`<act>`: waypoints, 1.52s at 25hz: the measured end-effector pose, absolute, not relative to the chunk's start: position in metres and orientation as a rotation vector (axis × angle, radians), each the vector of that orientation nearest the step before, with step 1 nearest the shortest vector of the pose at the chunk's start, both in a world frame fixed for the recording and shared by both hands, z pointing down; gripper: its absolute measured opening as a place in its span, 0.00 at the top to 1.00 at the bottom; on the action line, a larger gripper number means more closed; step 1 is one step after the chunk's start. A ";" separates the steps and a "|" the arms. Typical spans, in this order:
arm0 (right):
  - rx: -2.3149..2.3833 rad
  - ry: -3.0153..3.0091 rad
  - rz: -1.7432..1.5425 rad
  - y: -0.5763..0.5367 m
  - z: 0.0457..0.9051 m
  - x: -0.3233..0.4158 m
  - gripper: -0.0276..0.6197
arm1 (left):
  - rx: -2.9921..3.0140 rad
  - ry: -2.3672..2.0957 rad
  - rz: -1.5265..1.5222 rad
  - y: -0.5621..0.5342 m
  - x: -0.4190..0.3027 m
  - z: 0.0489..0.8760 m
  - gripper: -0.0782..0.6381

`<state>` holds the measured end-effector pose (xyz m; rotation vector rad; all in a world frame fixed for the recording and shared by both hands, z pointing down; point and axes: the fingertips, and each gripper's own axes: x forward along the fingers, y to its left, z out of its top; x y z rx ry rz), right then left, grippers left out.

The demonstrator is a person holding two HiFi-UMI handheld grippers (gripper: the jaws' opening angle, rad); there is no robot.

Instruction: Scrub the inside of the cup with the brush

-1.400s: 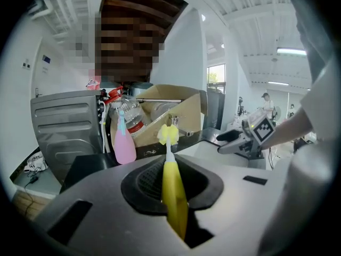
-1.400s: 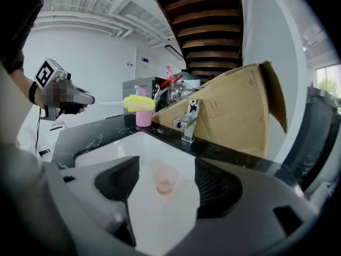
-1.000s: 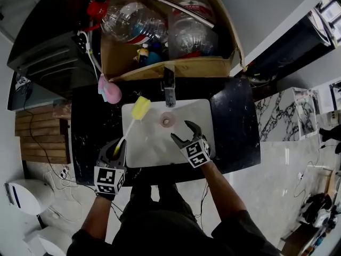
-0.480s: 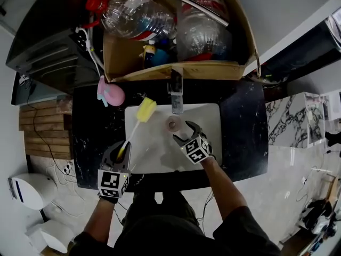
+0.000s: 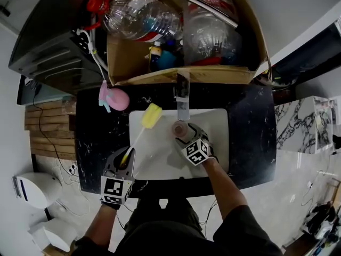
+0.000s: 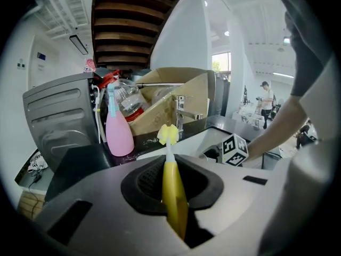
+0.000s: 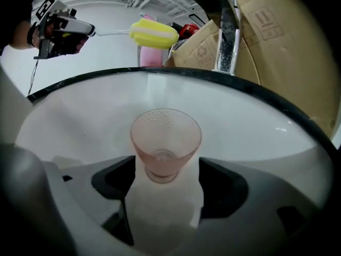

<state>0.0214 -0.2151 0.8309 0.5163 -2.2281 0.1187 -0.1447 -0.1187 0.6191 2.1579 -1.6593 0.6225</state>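
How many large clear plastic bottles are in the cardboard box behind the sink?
2: one bottle in the left half of the cardboard box, one in the right half; others may be hidden beneath.

Person wears a dark short-sleeved top [image 5: 160, 233]. Left claw [image 5: 127, 154]: light-grey moulded shell, black lining round the jaws, marker cube [image 5: 116, 190] at the rear with black-and-white square codes. Right claw [image 5: 184, 133] is the same build; its jaws are opening, cup [image 5: 179, 127] between them.
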 end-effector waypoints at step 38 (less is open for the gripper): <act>0.722 -2.305 -0.080 -0.237 0.786 -0.009 0.41 | 2.195 -1.609 0.633 -0.105 -0.151 0.619 0.84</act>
